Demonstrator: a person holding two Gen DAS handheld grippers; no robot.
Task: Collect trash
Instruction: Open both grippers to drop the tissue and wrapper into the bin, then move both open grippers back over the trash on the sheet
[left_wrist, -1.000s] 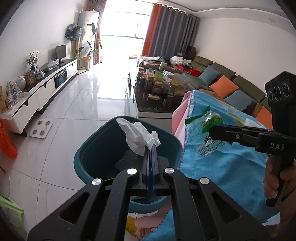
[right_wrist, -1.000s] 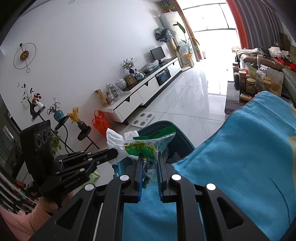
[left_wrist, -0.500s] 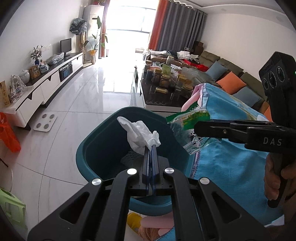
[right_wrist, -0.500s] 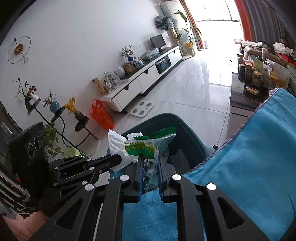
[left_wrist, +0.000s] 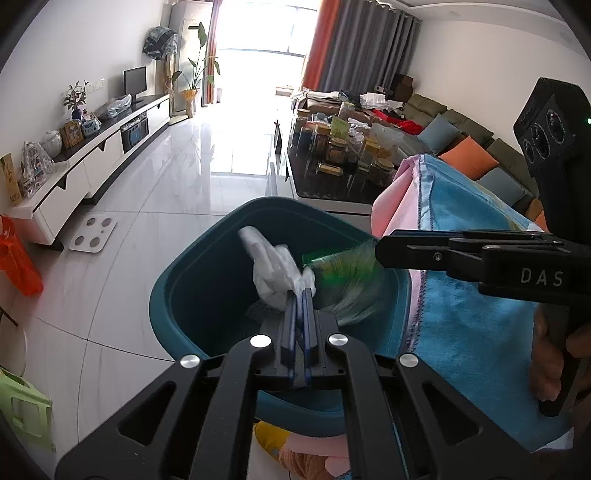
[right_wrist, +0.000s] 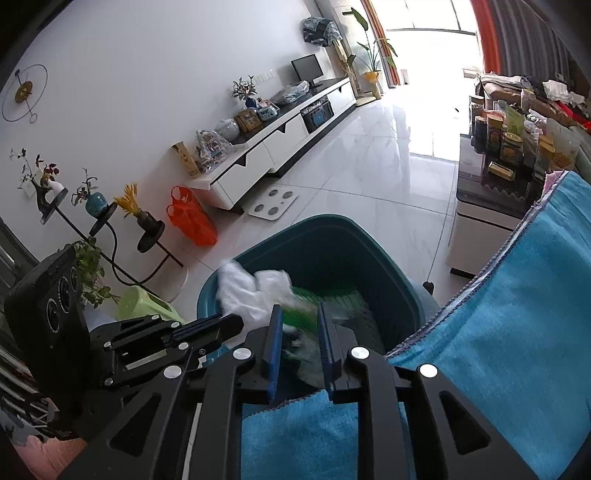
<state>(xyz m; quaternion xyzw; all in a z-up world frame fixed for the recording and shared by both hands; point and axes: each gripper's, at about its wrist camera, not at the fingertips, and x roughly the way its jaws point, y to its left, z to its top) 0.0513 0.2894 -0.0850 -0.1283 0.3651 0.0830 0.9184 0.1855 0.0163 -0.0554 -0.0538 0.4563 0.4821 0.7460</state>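
The left tool (left_wrist: 300, 295) pinches a crumpled white tissue (left_wrist: 271, 275) over the teal bin (left_wrist: 192, 295) just ahead of it. The right tool (right_wrist: 300, 314) has its jaws opening, and the blurred green wrapper (right_wrist: 314, 317) sits between them, above the same bin

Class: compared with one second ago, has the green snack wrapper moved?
Yes. The green snack wrapper has moved from above the blue towel to over the teal bin.

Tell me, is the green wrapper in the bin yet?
Almost. The green wrapper hangs blurred over the teal bin as the right gripper jaws are opening around it.
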